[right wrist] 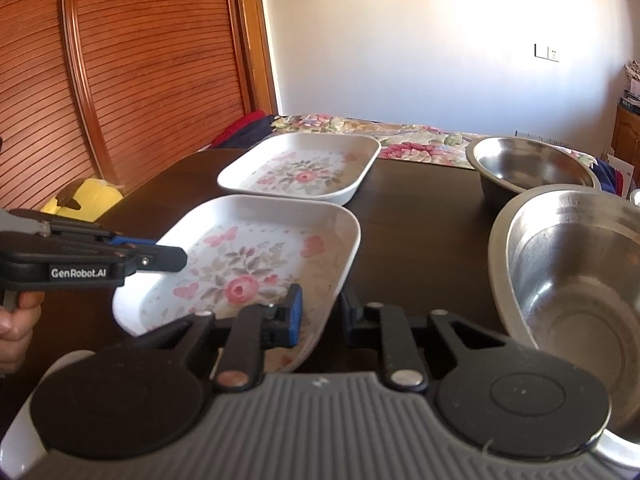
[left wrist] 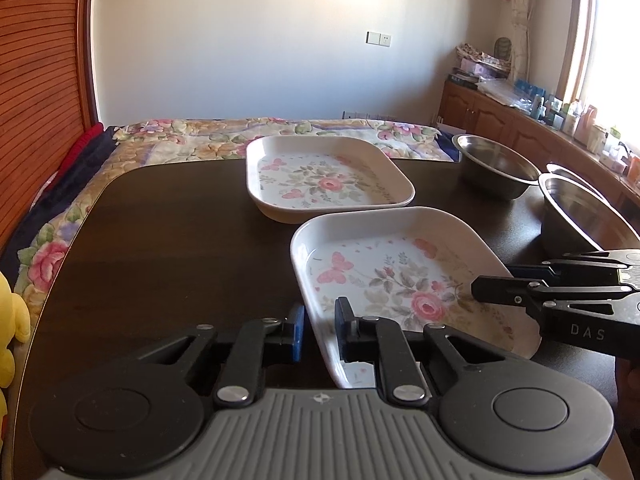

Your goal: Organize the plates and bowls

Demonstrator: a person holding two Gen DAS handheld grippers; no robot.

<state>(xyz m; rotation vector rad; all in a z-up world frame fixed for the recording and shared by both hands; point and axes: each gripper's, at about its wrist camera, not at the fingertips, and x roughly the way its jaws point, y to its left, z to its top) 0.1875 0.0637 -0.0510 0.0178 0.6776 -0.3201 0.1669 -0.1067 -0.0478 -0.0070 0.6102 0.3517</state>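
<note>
On the dark, matte wooden table [left wrist: 160, 240], two square white plates with rounded corners and printed pink roses are set one behind the other. The near floral plate [left wrist: 400, 276] is gripped at opposite rims: the left gripper [left wrist: 320, 332] is closed on its left edge, the right gripper [right wrist: 320, 312] on its right edge, blue pads pressed to the glossy rim. The far floral plate [left wrist: 328, 180] is seen lying flat near the table's back edge. To the right, two round brushed-steel bowls are placed apart, the near steel bowl [right wrist: 572, 280] just beside the held plate and the far steel bowl [right wrist: 532, 168] behind it.
</note>
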